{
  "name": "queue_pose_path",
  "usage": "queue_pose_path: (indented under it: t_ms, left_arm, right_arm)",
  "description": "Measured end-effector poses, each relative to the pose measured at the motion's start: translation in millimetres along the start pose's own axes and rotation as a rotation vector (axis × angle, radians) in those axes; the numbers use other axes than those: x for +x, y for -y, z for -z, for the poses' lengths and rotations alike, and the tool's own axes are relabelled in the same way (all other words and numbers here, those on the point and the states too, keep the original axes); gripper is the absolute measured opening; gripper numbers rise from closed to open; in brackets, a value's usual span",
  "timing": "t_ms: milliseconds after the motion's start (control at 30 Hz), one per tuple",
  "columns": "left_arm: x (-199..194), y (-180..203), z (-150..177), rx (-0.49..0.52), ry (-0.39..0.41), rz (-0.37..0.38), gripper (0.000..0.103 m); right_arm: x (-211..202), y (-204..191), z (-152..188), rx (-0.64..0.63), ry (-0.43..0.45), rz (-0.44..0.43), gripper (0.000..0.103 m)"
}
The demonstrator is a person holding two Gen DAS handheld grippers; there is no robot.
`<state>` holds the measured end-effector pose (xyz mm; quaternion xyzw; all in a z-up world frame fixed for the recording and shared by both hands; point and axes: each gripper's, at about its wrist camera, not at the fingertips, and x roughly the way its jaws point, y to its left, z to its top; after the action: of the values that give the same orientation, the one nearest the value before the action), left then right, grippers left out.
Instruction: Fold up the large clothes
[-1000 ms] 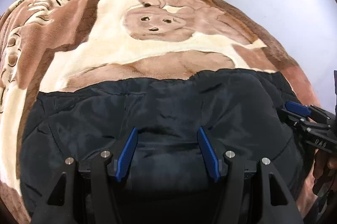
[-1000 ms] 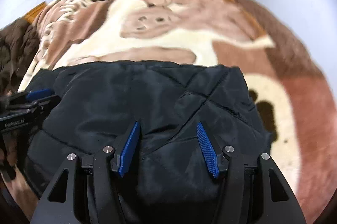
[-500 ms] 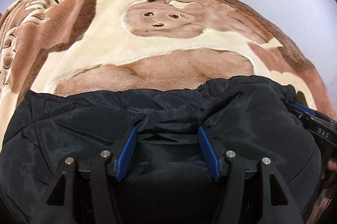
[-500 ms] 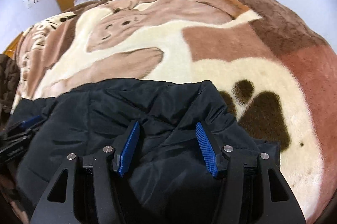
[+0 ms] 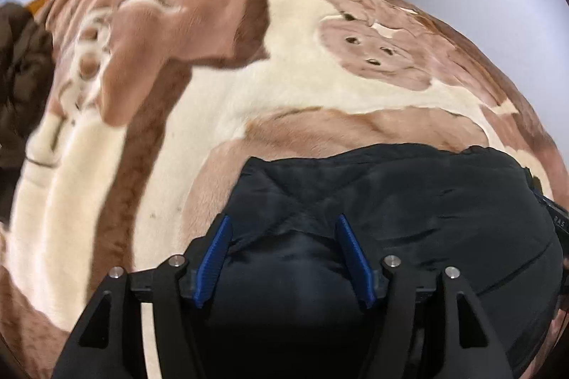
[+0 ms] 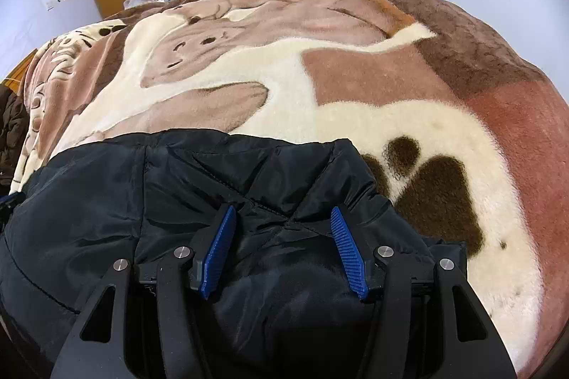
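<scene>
The black quilted jacket (image 5: 409, 219) lies bunched on the bear-print blanket (image 5: 291, 94), a thick fold of it filling the gap of each tool: the left gripper (image 5: 284, 254) is easing its jaws apart around that fold, while the right gripper (image 6: 282, 247) stands wide, and I cannot tell whether its pads truly pinch. The slick shell could slide free on the left and the fold spring open. Ahead of both tools the blanket runs bare and roomy; the jacket's far hem (image 6: 249, 138) sits just beyond the fingertips.
</scene>
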<state>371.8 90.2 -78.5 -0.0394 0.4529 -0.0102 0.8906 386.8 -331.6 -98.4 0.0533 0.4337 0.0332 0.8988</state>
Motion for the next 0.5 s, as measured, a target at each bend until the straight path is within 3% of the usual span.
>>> queue_pose_path:
  t_ms: [267,433,500]
  left_arm:
    - [28,7,9,-0.025,0.024,-0.019,0.070]
    - [20,9,4,-0.010,-0.006,-0.055,0.070]
    - [5,10,-1,-0.007,-0.008,-0.064,0.068]
  right_arm:
    - [7,0,1,-0.004,0.012,0.017,0.056]
    - [-7,-7,-7,-0.024,-0.034,0.052,0.056]
    - [-29,-11,-11,-0.040,-0.009,0.064,0.056]
